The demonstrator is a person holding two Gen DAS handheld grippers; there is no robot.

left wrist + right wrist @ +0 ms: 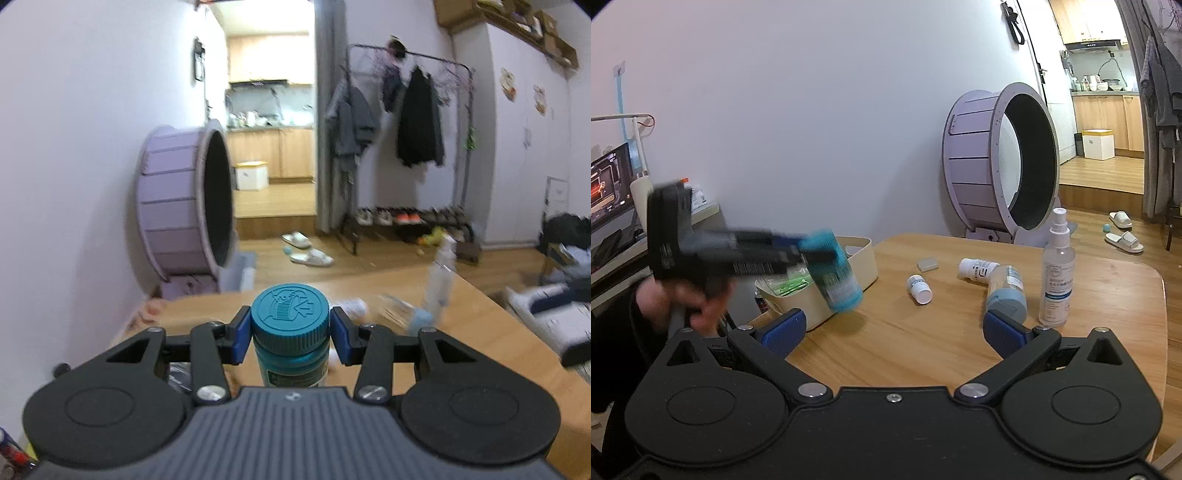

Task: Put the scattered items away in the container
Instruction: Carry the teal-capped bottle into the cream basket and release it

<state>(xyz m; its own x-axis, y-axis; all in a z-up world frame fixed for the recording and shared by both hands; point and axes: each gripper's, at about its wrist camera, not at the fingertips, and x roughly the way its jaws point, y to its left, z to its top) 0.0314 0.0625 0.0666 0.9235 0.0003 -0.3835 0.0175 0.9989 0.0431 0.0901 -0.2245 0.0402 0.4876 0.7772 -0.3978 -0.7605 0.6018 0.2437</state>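
Left gripper (290, 334): pinches the teal ribbed-cap plastic bottle (290, 334) by its cap, at 9 o'clock in the right wrist view.
Container: cream plastic tub (866, 264) on the wooden bench (923, 343), just behind the teal bottle.
Scattered, 12 to 2 o'clock: grey block (928, 264), two small white bottles (919, 289), clear blue-capped bottle (1007, 291), upright clear spray bottle (1057, 271).
Right gripper (892, 334): spread wide, holding nothing.

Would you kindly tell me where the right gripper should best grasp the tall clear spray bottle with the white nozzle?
Probably the straight cylindrical body of the tall clear spray bottle, approached level from the front: it stands upright, and the open right gripper already faces it.
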